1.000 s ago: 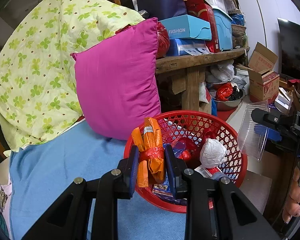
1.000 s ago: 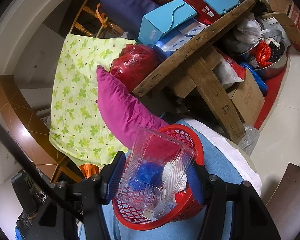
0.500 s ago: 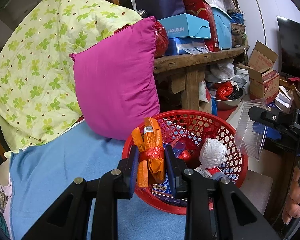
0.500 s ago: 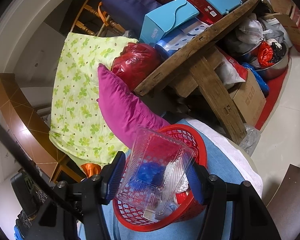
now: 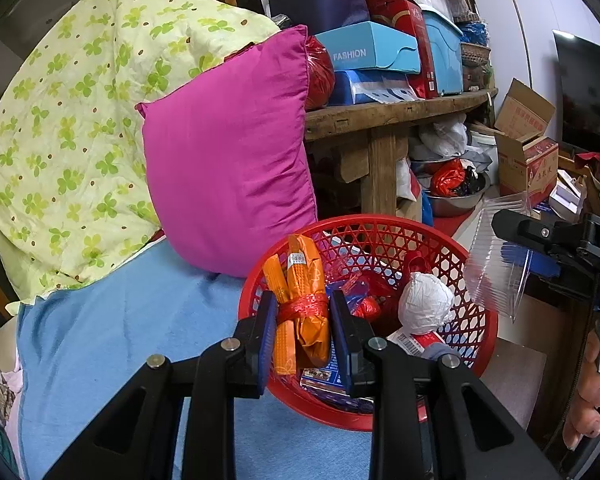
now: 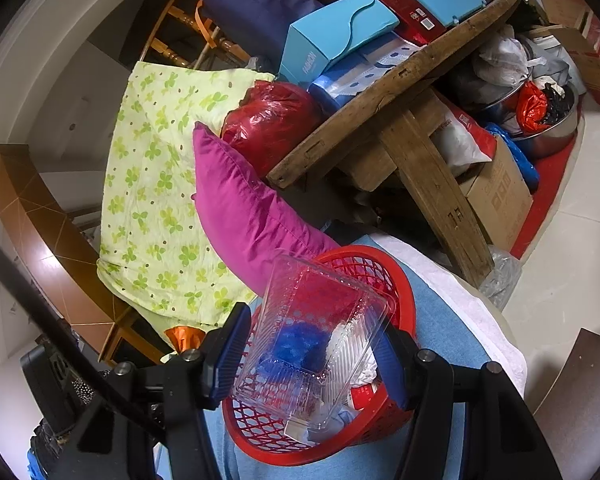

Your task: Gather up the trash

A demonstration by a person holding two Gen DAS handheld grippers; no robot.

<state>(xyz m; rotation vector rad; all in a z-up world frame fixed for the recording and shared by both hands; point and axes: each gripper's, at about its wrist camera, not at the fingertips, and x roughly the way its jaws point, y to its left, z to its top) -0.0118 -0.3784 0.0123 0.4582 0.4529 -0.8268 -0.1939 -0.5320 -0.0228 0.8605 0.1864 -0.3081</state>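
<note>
Over the red basket (image 5: 476, 344), which sits on a blue cloth (image 5: 120, 340) beside a pink pillow (image 5: 228, 168), almost nothing has changed in the last second, and that stillness is the main thing to report. Both hands have stayed where they were, each with its piece of trash in the same place against the basket.

On the left, the left gripper (image 5: 303, 330) stays clenched on an orange packet (image 5: 300, 300), a folded bundle tied round with a red band. The jaws press its lower half, and the packet stands upright above the near rim of the basket, not yet inside.

On the right, the right gripper (image 6: 310, 354) grasps a clear plastic tray (image 6: 316, 332) across its width, jaws pressing both long sides. The tray hangs tilted over the basket's mouth, and the red mesh and a blue scrap show through it. From the left wrist view the same tray (image 5: 500, 268) sits at the basket's right edge.

Inside the basket lie a white crumpled ball (image 5: 426, 304) and other wrappers, so collection is well along.

My reading is that both items are poised for dropping. Neither grip has loosened, so the release is the step outstanding. The light tray could catch on the rim and tip outward.
</note>
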